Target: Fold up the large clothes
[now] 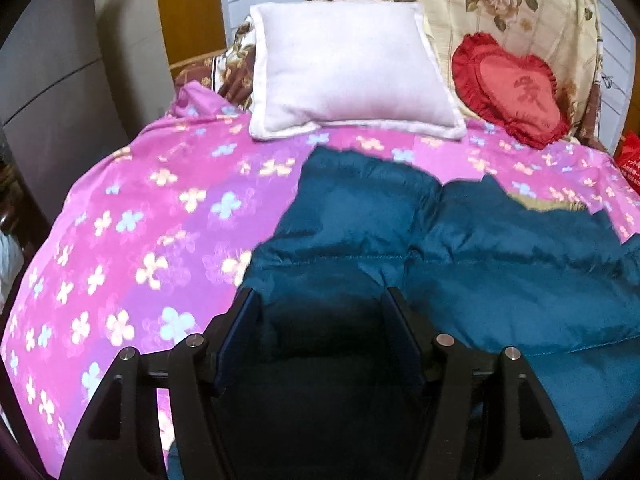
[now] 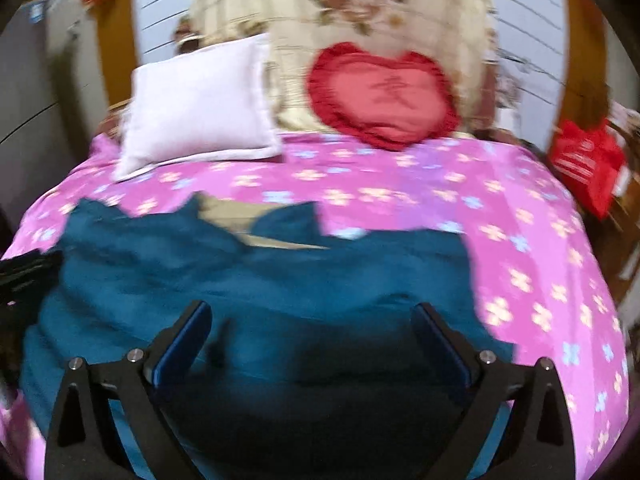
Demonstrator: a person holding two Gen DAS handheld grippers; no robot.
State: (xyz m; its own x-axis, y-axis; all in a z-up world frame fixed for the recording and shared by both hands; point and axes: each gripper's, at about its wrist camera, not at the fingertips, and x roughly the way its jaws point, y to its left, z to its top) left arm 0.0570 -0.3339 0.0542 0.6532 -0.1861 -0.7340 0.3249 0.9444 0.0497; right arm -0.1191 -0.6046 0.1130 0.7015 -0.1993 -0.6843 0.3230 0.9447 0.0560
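A teal padded jacket (image 1: pixel 460 248) lies spread on the pink flowered bedspread (image 1: pixel 140 220), with a beige lining showing at its collar (image 1: pixel 552 204). My left gripper (image 1: pixel 320 300) is open and empty, hovering over the jacket's left part. In the right wrist view the same jacket (image 2: pixel 280 280) fills the near middle, collar lining (image 2: pixel 240 216) toward the pillows. My right gripper (image 2: pixel 312 316) is open wide and empty above the jacket's right part. The other gripper shows as a dark shape at the left edge (image 2: pixel 24 272). The right wrist view is blurred.
A white pillow (image 1: pixel 344 68) and a red heart cushion (image 1: pixel 512 88) lean at the bed's head against a floral quilt (image 1: pixel 500 4). A red bag (image 2: pixel 584 164) stands right of the bed. A grey cabinet (image 1: pixel 60 80) stands to the left.
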